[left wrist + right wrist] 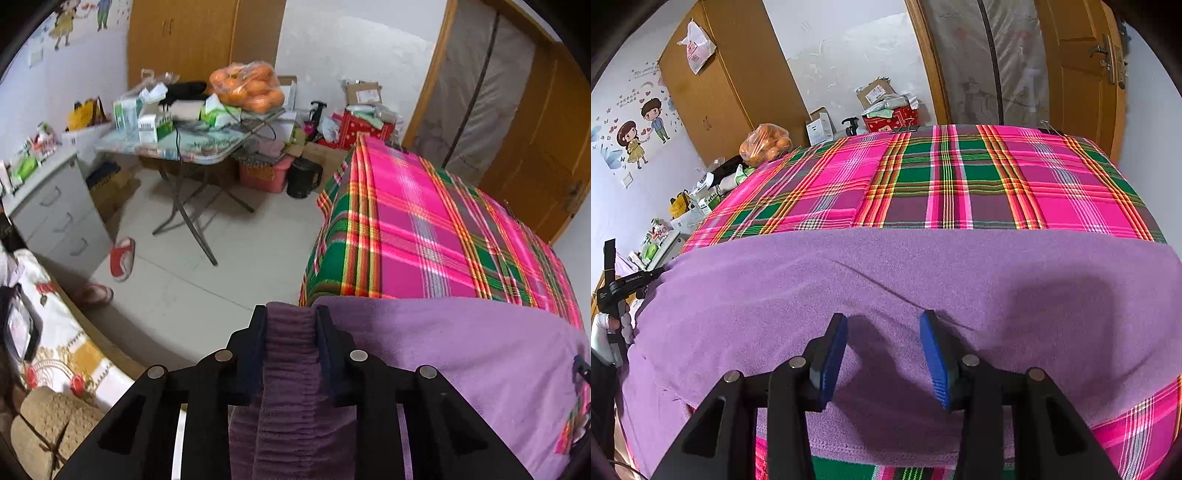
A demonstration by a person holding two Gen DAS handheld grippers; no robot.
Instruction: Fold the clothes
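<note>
Left wrist view: left gripper [291, 325] is pinching the ribbed hem of the purple garment [461, 354]. Right gripper [882, 332] is hovering spread over it. Garment is lying across the plaid cloth [960, 184], orange bag [768, 144] sitting beyond.

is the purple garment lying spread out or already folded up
Mostly spread: the purple garment lies flat across the plaid cloth; only its left end is bunched in the left gripper.

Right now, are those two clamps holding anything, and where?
The left gripper pinches the purple garment by its ribbed edge; the right gripper is open, holding nothing.
</note>
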